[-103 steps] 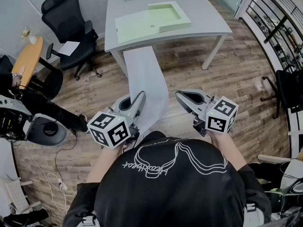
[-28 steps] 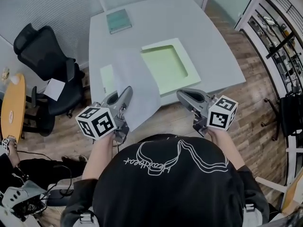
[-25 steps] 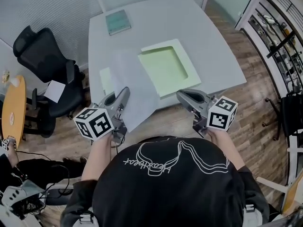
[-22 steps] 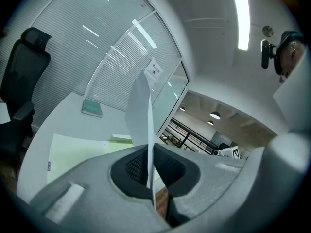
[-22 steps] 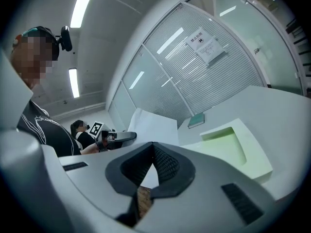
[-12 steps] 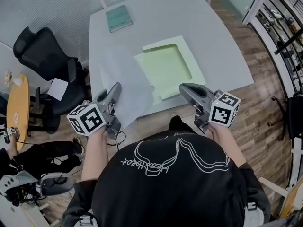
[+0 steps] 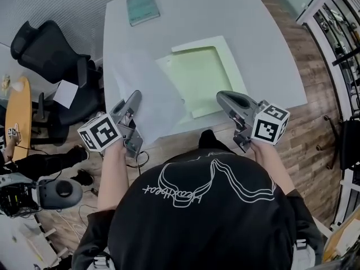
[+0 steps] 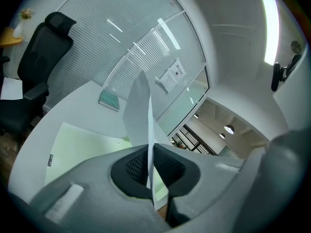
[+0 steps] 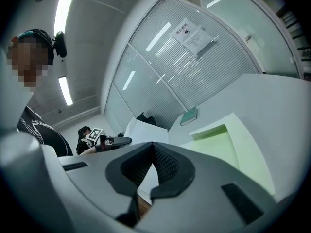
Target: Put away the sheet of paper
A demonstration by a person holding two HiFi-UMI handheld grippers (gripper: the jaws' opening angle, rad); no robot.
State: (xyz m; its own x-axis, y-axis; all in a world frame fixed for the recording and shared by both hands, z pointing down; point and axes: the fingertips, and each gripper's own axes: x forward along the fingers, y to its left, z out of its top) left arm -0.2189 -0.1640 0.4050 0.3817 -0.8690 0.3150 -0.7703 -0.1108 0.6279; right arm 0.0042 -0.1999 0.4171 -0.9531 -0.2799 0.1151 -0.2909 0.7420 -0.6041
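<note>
A white sheet of paper hangs from my left gripper, which is shut on its near edge. The sheet spreads over the left part of the white table. In the left gripper view the paper stands edge-on between the pads. A pale green folder tray lies open in the middle of the table, just right of the sheet. My right gripper hovers at the table's near edge, right of the tray, shut and with nothing in it. Its own view shows the paper and the tray.
A teal book lies at the table's far left corner. A black office chair with a paper on its seat stands left of the table. A round wooden table sits further left. Wooden floor surrounds the table.
I have come closer to the table, which now fills more of the head view. My left gripper has carried the paper further over the table's left side. The right gripper stays shut.
</note>
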